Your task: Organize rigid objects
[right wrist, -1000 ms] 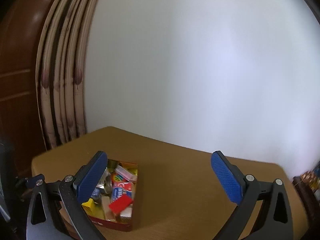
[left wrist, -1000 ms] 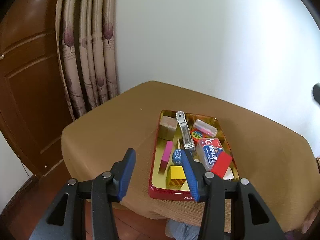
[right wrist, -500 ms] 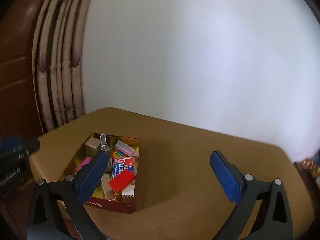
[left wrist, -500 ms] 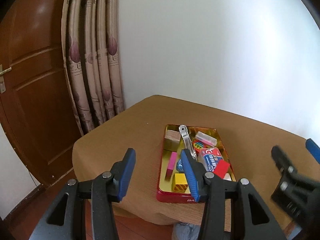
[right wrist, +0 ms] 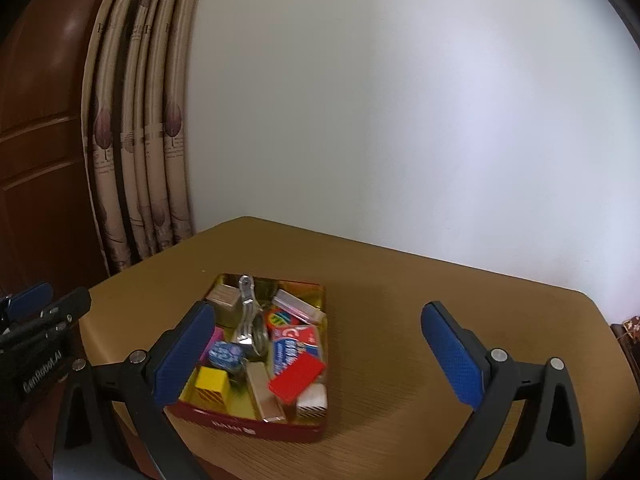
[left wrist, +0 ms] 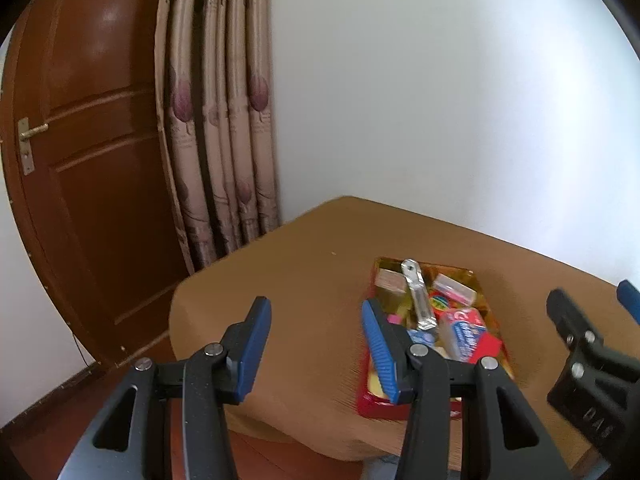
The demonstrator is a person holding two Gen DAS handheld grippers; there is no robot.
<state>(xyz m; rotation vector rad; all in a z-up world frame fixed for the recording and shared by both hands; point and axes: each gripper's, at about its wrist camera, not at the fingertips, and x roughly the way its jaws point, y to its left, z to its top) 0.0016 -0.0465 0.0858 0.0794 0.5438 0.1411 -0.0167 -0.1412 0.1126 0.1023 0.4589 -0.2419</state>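
A red tin tray [right wrist: 248, 426] with a gold inside sits on the tan table [right wrist: 400, 320], filled with several small objects: a red block [right wrist: 296, 374], a yellow block [right wrist: 212, 385], a silver clip [right wrist: 248, 312], a red-and-blue box [right wrist: 298, 342]. It also shows in the left wrist view [left wrist: 400, 410]. My left gripper [left wrist: 316, 346] is open and empty, above the table's near left part beside the tray. My right gripper [right wrist: 320, 354] is open and empty, above the tray's right side.
A brown wooden door [left wrist: 88, 184] and a patterned curtain [left wrist: 224, 140] stand to the left. A white wall [right wrist: 400, 120] runs behind the table. The table's front edge [left wrist: 280, 428] drops to a wood floor. The right gripper's body [left wrist: 588, 368] shows at right in the left wrist view.
Both grippers have pulled back and swung left relative to the tray. The right gripper has come closer to the tray and further into the left wrist view. Both stay open.
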